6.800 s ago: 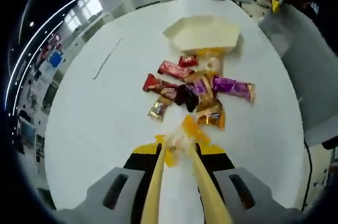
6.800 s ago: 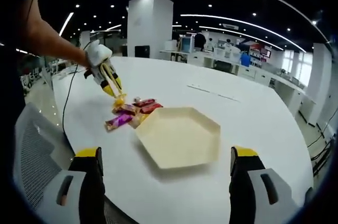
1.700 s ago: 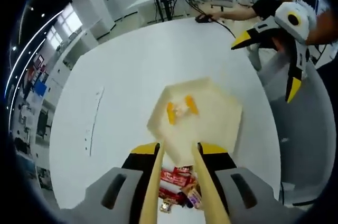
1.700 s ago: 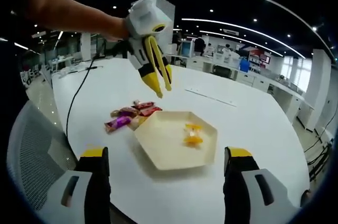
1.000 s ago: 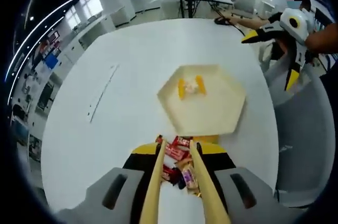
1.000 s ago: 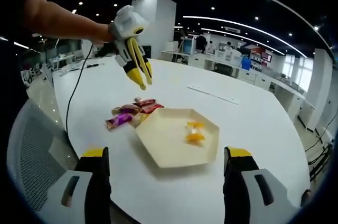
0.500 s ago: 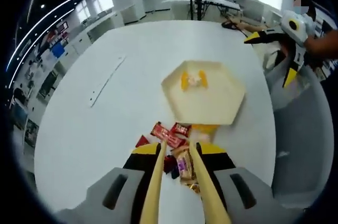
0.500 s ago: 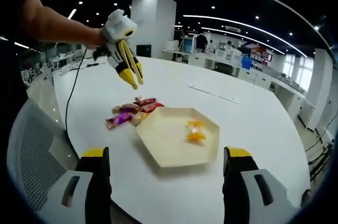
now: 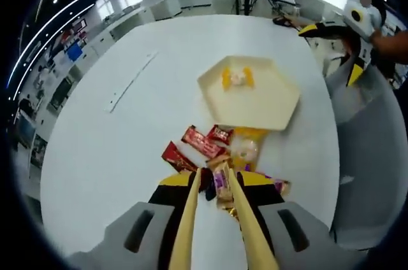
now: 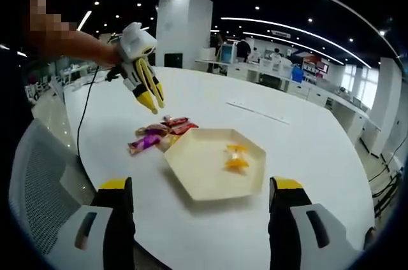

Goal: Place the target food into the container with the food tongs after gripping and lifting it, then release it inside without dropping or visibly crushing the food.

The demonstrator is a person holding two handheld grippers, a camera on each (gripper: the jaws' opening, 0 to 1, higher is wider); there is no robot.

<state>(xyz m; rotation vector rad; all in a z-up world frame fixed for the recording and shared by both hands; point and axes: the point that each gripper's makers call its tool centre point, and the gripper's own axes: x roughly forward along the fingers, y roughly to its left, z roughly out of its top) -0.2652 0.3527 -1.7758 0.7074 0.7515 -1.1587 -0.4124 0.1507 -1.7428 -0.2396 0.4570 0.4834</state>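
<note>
- Left gripper view: the left gripper (image 9: 213, 177) carries a pair of food tongs (image 9: 245, 232) whose yellow arms run up from the bottom and end a narrow gap apart, with nothing between the tips.
- Right under and just ahead of the tips lies a pile of wrapped sweets (image 9: 217, 158) on the white table (image 9: 115, 149): red wrappers to the left, a yellow one ahead, a purple one between the tong arms.
- Beyond the pile, farther ahead of the gripper, sits the cream hexagonal container (image 9: 252, 95). An orange-wrapped candy (image 9: 236, 79) lies inside it, near its far wall.
- Up at the right, the right gripper (image 9: 347, 47) is held in a person's hand beyond the table's edge.
- Right gripper view: the right gripper (image 10: 197, 219) has its two black, yellow-tipped jaws set wide apart, empty.
- Between the jaws and ahead lies the container (image 10: 191, 165), with the candy (image 10: 236, 157) inside it, toward its right side.
- Left of the container is the pile of sweets (image 10: 159, 135), touching its edge.
- Above the pile hangs the left gripper (image 10: 152, 101), tongs (image 10: 146, 88) pointing down, their tips close together and clear of the sweets.
</note>
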